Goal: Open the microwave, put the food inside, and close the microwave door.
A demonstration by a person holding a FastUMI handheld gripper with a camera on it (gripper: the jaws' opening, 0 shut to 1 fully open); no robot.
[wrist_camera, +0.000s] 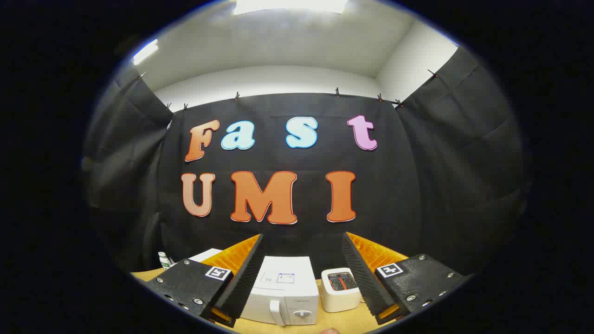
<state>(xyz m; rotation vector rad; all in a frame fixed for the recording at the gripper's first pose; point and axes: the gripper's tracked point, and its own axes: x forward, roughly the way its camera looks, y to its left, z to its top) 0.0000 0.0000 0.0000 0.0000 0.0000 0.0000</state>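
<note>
Microwave (283, 292) white, on light wooden tabletop (343, 322), seen from above and in front, between the two fingers and a little beyond their tips. Door shut, vertical handle (277, 311) on front toward right side, round dial (302, 315) just right of handle, sticker on top face. Gripper (304, 250) raised above table, jaws wide apart, holding nothing; left finger (241, 278) and right finger (364, 276) black ribbed on inner faces, orange on outer sides, each black mount with square marker tag and screws. Toaster (340, 290) white, small, just right of microwave, near right finger's inner face, two slots on top with orange-red inside. Small white bottle with green label (163, 260) at far left of table, beyond left finger mount, partly hidden. Flat white item (206, 254) behind left finger, next to bottle, too hidden to identify. Small pale rounded bit (329, 331) at very bottom in front of microwave, too cut off to tell what. Food not identifiable among visible items. Black cloth wall (417, 185) behind table, clipped along top edge, white wall and ceiling above, ceiling light panel (290, 5) overhead, second light (145, 51) at upper left. Nothing touching microwave; fingers well clear of door and handle, hanging above table level.
</note>
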